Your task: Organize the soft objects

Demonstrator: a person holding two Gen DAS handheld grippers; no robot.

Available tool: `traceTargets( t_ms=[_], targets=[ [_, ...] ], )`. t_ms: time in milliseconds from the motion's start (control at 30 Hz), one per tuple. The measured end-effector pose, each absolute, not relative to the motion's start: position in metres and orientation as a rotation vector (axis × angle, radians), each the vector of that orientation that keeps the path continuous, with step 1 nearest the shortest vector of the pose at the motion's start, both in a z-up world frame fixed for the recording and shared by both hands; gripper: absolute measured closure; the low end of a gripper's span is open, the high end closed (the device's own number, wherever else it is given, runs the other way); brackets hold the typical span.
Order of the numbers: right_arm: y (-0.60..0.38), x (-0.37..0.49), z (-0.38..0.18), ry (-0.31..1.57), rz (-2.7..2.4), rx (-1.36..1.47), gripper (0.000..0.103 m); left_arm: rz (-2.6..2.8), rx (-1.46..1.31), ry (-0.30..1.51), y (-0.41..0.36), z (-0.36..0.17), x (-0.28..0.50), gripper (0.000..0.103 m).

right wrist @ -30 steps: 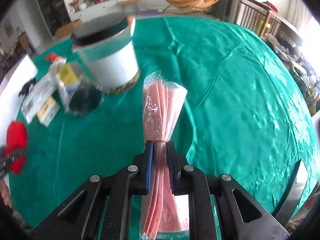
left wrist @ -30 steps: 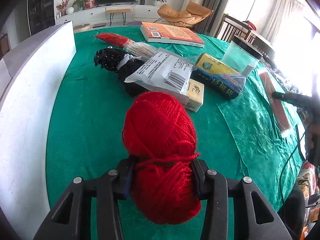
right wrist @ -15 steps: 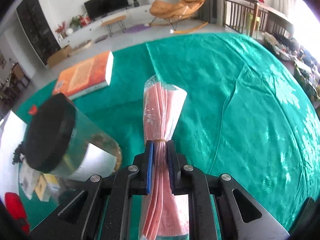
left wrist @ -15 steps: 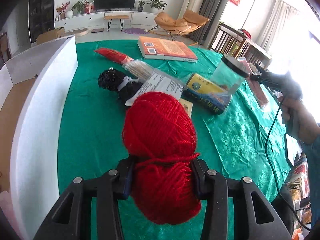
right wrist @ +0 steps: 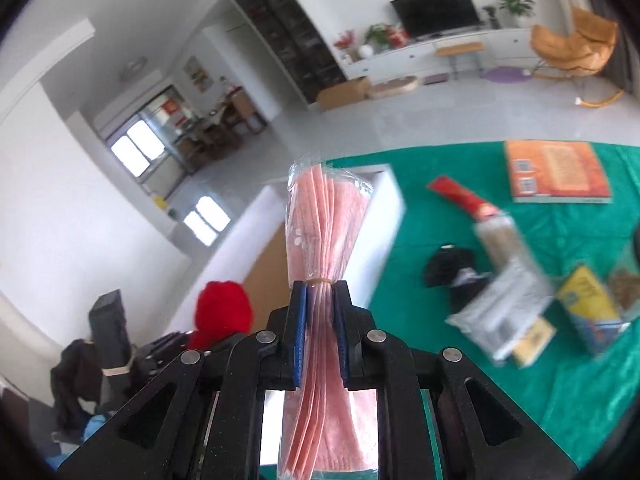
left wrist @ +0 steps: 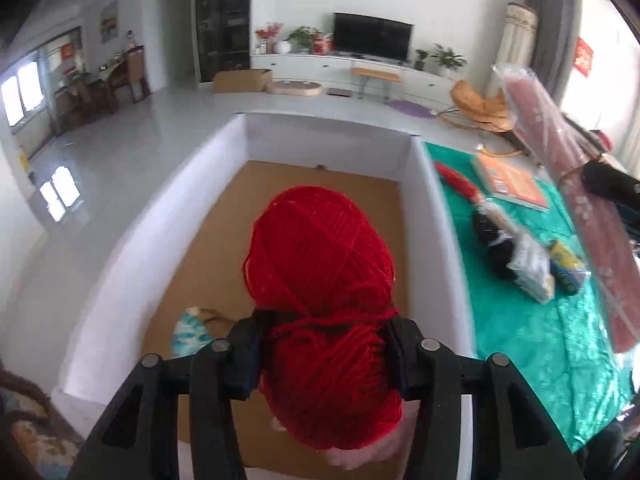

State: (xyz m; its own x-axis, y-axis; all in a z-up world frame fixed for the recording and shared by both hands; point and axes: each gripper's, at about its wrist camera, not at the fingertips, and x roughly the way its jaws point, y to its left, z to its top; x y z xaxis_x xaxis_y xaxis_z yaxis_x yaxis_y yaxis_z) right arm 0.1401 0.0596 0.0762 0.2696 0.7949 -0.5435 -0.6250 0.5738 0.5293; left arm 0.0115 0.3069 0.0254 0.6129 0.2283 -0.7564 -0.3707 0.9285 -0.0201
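While poised above the open white box, gripped the red yarn ball at its waist in the left hand-held gripper, with jaws that had just been opening wider and pads that pressed into the wool on both sides. Hung the ball over the box's brown floor, clear of the walls. Saw a blue-and-white soft thing inside the box, near its close wall, partly hidden behind the left finger.

Clamped a clear pack of pink sheets in the right hand-held gripper, jaws nearly closed, pinched at the rubber band around the pack's middle. Held the pack upright, raised beside the box on its green-cloth side, with the top end fanned out above the jaws.

Left the rest on the green-clothed surface beside the box: an orange book farthest from it, a red-handled brush and a black bundle nearer, and a blurred heap of packets beyond those. Could not read the packets.
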Motion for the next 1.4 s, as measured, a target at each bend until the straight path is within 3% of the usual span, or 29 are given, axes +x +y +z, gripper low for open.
traceTargets(
  t_ms=[33, 67, 133, 333, 533, 800, 1100, 1400],
  targets=[
    [0.080, 0.133, 0.074, 0.871, 1.000, 0.232, 0.080, 0.415, -0.163, 0.845, 0.319, 0.022, 0.004, 0.025],
    [0.096, 0.128, 0.070, 0.879, 1.032, 0.238, 0.056, 0.472, -0.154, 0.833, 0.329, 0.019, -0.004, 0.008],
    [0.112, 0.119, 0.061, 0.887, 1.053, 0.217, 0.022, 0.538, -0.165, 0.794, 0.343, 0.016, -0.018, 0.003],
    [0.048, 0.104, 0.033, 0.718, 0.792, -0.001, 0.023, 0.433, -0.236, 0.733, 0.324, 0.018, -0.017, 0.003],
    [-0.076, 0.101, -0.067, 0.775, 0.274, -0.180, 0.023, 0.012, -0.202, 0.739, 0.200, 0.027, 0.011, 0.003],
    [-0.170, 0.106, -0.107, 0.896, 0.027, -0.085, 0.023, -0.255, -0.061, 0.972, 0.029, -0.068, 0.064, 0.003],
    [-0.178, 0.124, -0.120, 0.883, 0.032, -0.007, 0.020, -0.139, 0.035, 0.955, 0.032, -0.108, 0.111, 0.003],
    [-0.173, 0.121, -0.119, 0.879, 0.029, -0.008, 0.020, -0.133, 0.058, 0.948, 0.025, -0.112, 0.120, 0.000]
  ],
)
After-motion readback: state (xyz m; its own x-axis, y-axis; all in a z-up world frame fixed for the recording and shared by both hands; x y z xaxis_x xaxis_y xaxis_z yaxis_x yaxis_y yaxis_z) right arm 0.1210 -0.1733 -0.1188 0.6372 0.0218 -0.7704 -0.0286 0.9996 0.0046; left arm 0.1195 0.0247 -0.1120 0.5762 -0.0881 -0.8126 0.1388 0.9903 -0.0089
